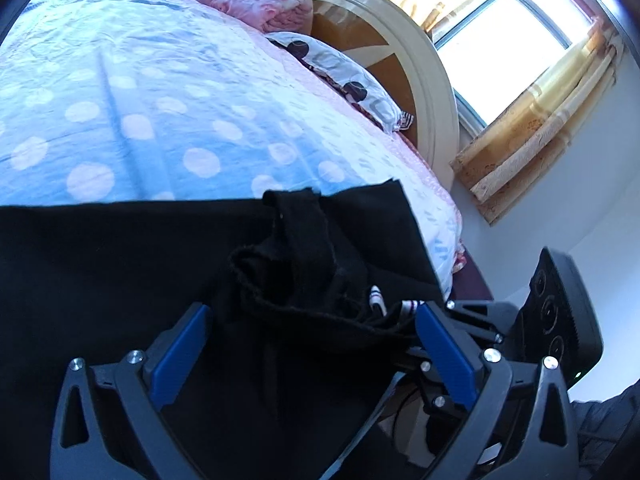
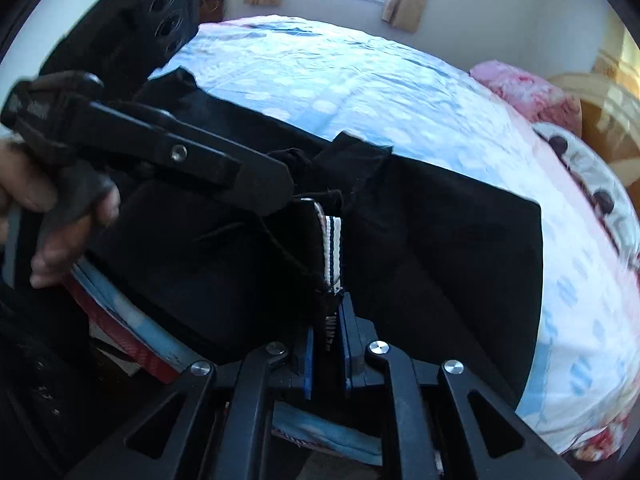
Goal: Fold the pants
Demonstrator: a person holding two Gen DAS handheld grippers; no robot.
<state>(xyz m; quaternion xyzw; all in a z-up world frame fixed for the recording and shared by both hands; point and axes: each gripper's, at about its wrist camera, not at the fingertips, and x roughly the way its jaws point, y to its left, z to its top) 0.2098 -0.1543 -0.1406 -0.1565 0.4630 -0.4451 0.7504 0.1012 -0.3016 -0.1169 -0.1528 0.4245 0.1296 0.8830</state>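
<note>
Black pants [image 1: 100, 280] lie across the near edge of the bed, their waist end bunched up with a white striped cord [image 2: 332, 240] showing. My left gripper [image 1: 312, 308] is open, its blue pads [image 1: 180, 352] wide apart, and the bunched waist cloth lies loosely between them. My right gripper [image 2: 326, 312] is shut on the pants [image 2: 440, 260] at the waistband, just below the striped cord. A hand [image 2: 52, 240] holds the left gripper's handle at the upper left of the right wrist view. The right gripper's black body [image 1: 556, 312] sits close on the right of the left wrist view.
The bed has a light blue sheet with pale dots [image 1: 140, 100], also seen in the other view [image 2: 360, 80]. A pink quilt [image 1: 260, 0], a spotted pillow [image 1: 352, 76] and a round headboard [image 1: 432, 92] stand at its far end. A curtained window [image 1: 500, 40] lies beyond.
</note>
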